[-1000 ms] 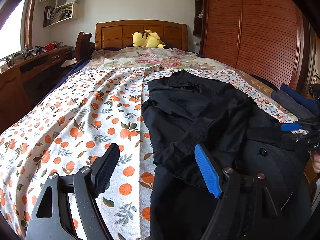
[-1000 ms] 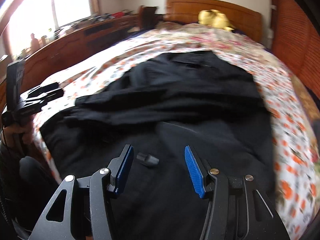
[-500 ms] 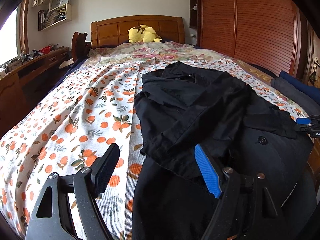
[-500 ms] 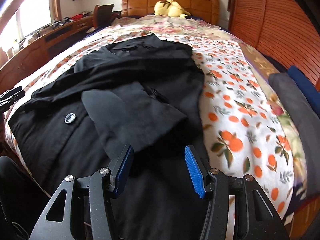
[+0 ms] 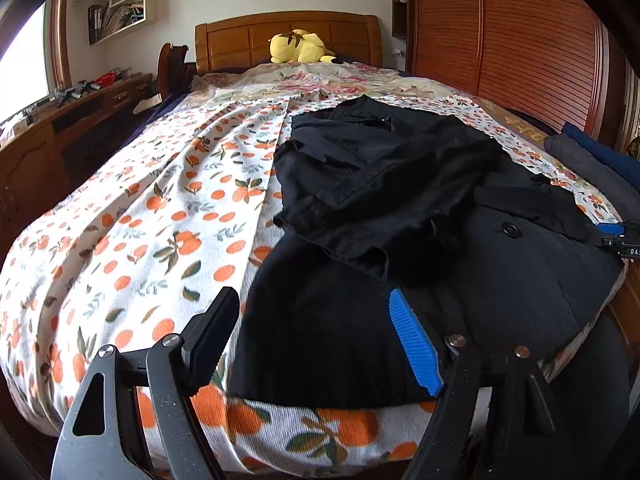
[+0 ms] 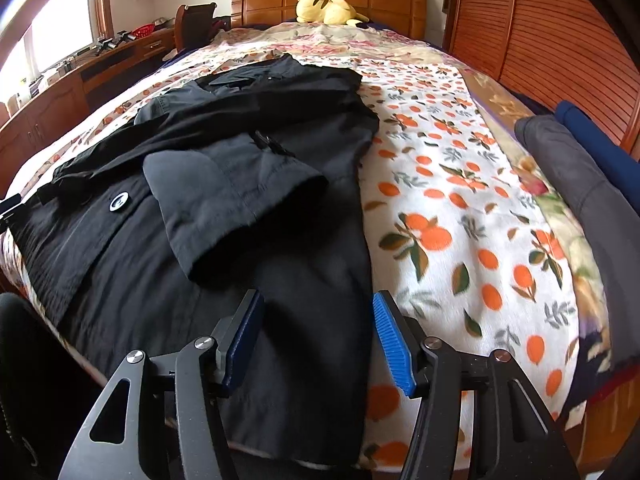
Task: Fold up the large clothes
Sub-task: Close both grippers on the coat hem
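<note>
A large black coat (image 5: 400, 208) lies lengthwise on the bed, collar toward the headboard, both sleeves folded over its front. In the right wrist view the coat (image 6: 224, 184) fills the left half of the bed, one sleeve cuff on top and a round button showing. My left gripper (image 5: 316, 340) is open and empty above the coat's lower left hem at the foot of the bed. My right gripper (image 6: 318, 334) is open and empty above the coat's lower right hem. Its tip (image 5: 616, 236) shows at the left wrist view's right edge.
The bed has an orange-print sheet (image 5: 160, 220) and a wooden headboard with a yellow plush toy (image 5: 300, 46). Folded grey and blue clothes (image 6: 580, 160) lie along the bed's right edge. A wooden desk (image 5: 60, 128) stands left, a wardrobe (image 5: 520, 40) right.
Both grippers have pulled back toward the foot of the bed. The right gripper swung from the coat's middle to its lower right hem. The coat has not moved.
</note>
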A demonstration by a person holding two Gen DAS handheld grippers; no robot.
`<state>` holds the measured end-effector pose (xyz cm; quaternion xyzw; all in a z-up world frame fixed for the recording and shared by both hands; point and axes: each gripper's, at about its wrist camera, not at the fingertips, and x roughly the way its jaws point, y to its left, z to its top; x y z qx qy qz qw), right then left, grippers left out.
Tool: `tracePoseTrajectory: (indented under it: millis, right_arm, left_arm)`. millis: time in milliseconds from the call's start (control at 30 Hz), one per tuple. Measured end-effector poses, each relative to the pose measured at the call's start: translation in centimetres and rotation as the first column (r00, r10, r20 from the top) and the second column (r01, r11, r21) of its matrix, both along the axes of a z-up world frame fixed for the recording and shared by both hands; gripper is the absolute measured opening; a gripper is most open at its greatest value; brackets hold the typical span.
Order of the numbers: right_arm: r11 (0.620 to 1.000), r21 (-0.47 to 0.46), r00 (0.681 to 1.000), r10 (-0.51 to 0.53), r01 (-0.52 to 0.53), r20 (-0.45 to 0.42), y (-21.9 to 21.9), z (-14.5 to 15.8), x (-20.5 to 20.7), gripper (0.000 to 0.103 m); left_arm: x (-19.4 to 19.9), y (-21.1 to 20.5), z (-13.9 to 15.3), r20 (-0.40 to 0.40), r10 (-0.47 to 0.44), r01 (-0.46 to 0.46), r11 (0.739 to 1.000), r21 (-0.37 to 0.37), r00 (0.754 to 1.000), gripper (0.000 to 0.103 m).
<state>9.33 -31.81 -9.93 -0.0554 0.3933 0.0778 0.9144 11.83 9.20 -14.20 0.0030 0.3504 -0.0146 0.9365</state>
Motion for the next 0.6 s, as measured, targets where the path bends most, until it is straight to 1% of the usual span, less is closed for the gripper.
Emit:
tracePoseTrajectory:
  millis: [167, 200, 333, 567, 600]
  right_arm:
    - [1.0, -0.006, 1.0, 0.003, -0.003, -0.013, -1.4, 0.0, -1.5, 0.059]
    - [1.0, -0.001, 1.0, 0.002, -0.002, -0.017, -1.8, 0.1, -1.8, 0.059]
    - [1.0, 0.028, 1.0, 0.003, -0.003, -0.027, -2.5, 0.2, -2.5, 0.059]
    - [0.997, 0.049, 0.998, 0.054, -0.053, -0.015, -2.1, 0.0, -3.5, 0.059]
    - [0.997, 0.047, 0.998, 0.063, -0.063, -0.012, -2.0, -0.1, -3.6, 0.056]
  left_arm:
    - [-1.1, -0.1, -0.4, -0.016, 0.008, -0.008, 1.0, 0.015, 1.0, 0.078]
    - [-1.3, 0.0, -0.4, -0.016, 0.007, -0.007, 1.0, 0.01, 1.0, 0.071]
    - [-1.9, 0.9, -0.7, -0.034, 0.027, -0.027, 1.0, -0.004, 0.999, 0.06]
    - [-1.9, 2.0, -1.9, -0.082, 0.057, -0.061, 0.997, -0.041, 0.995, 0.059]
    - [-1.9, 1.9, -2.0, -0.084, 0.058, -0.062, 0.997, -0.04, 0.995, 0.059]
